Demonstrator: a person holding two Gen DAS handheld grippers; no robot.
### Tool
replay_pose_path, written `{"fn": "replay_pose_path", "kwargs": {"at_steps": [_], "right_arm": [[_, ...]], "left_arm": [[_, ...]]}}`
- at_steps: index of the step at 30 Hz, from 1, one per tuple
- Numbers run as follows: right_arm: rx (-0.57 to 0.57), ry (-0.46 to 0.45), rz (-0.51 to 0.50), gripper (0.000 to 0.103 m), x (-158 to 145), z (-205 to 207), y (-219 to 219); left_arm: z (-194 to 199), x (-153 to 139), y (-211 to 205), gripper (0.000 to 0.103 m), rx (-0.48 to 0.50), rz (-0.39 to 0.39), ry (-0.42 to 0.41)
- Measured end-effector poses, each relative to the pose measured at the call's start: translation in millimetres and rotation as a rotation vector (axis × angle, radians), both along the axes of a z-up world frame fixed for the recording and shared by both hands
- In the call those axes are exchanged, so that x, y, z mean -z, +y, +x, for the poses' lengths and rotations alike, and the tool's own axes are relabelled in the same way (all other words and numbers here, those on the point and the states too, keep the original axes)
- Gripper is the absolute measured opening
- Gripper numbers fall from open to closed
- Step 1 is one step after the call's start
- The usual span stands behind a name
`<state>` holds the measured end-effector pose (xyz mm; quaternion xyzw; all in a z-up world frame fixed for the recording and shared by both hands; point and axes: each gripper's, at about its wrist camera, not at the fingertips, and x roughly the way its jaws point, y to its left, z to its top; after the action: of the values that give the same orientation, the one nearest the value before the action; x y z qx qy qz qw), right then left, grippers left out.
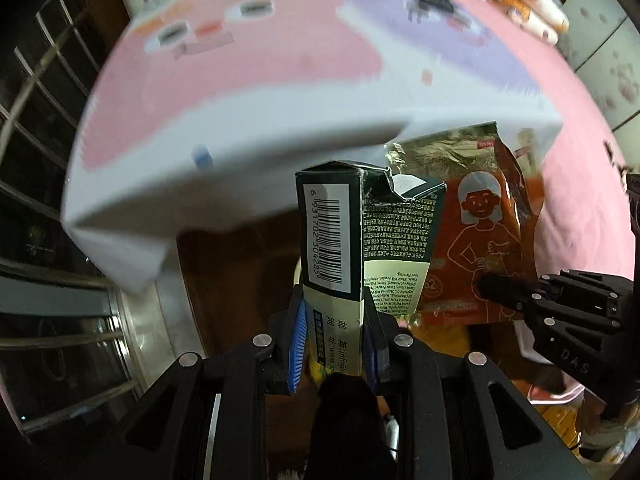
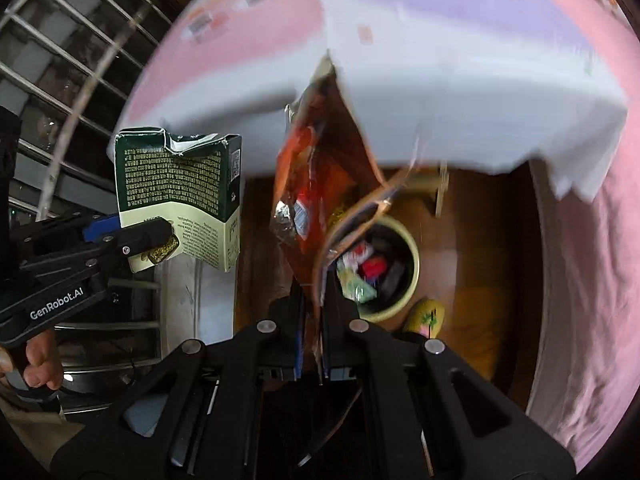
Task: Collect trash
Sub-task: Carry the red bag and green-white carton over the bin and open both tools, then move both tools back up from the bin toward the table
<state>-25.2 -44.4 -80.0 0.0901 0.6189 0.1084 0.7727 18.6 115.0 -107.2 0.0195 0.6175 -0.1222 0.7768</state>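
My left gripper (image 1: 334, 344) is clamped on a dark green carton (image 1: 360, 240), its blue pads pressing the carton's two narrow lower sides. The carton stands up and away from my fingers, barcode panel on one face, fine print on the next, and its far end is torn open and ragged. From the right wrist view the same carton (image 2: 180, 192) juts out of the left gripper (image 2: 156, 240), held out over the floor at the corner of the table.

My right gripper (image 2: 312, 344) is closed tight on an orange snack bag (image 2: 320, 184). The jaws pinch a thin flat edge of the bag right between the pads, and the rest of the crumpled foil rises ahead of my fingers, its opened mouth gaping toward one side. In the left wrist view the bag (image 1: 480, 232) shows its printed cartoon figure, with the right gripper (image 1: 504, 292) gripping its lower edge just beside the carton.

Below the bag, past my right fingers, a round bin (image 2: 400, 304) sits on the wooden floor, with wrappers lying in it. The bag's lower part overlaps the bin's near rim in that view. A table draped in a pink, white and lilac cloth (image 1: 240, 92) fills the background, blurred.
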Motion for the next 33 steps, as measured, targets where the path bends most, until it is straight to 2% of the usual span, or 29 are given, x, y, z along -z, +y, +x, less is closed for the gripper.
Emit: {"fn": "replay_pose_path", "kwargs": {"at_steps": [6, 15, 19, 23, 24, 25, 28, 29, 33], "right_arm": [[0.036, 0.112, -0.008, 0.002, 88.1, -15.7, -11.4], [0.065, 0.237, -0.046, 0.002, 224.0, -2.8, -25.5], [0.066, 0.267, -0.043, 0.002, 268.0, 17.6, -25.1], [0.074, 0.299, -0.038, 0.005, 302.5, 28.6, -21.3], [0.077, 0.308, -0.042, 0.006, 308.9, 31.0, -20.5], [0.082, 0.307, -0.048, 0.011, 315.9, 32.8, -19.2], [0.101, 0.287, -0.036, 0.041, 324.7, 34.7, -20.4], [0.108, 0.280, -0.027, 0.042, 325.5, 34.4, -21.5], [0.101, 0.257, -0.024, 0.042, 322.0, 34.3, -21.0]], "left_arm": [[-8.4, 78.5, -10.9, 0.023, 0.009, 0.046, 0.086], [6.7, 199.4, -20.1, 0.023, 0.036, 0.114, 0.169], [14.0, 240.3, -18.9, 0.024, 0.051, 0.136, 0.189], [16.0, 266.0, -21.5, 0.025, 0.050, 0.151, 0.192], [16.0, 269.4, -20.0, 0.027, 0.045, 0.150, 0.192], [18.1, 270.8, -22.0, 0.034, 0.042, 0.143, 0.192], [22.0, 272.8, -18.6, 0.059, 0.028, 0.137, 0.175], [26.0, 276.4, -23.0, 0.066, 0.025, 0.137, 0.172], [31.5, 282.0, -26.6, 0.069, 0.010, 0.149, 0.163]]}}
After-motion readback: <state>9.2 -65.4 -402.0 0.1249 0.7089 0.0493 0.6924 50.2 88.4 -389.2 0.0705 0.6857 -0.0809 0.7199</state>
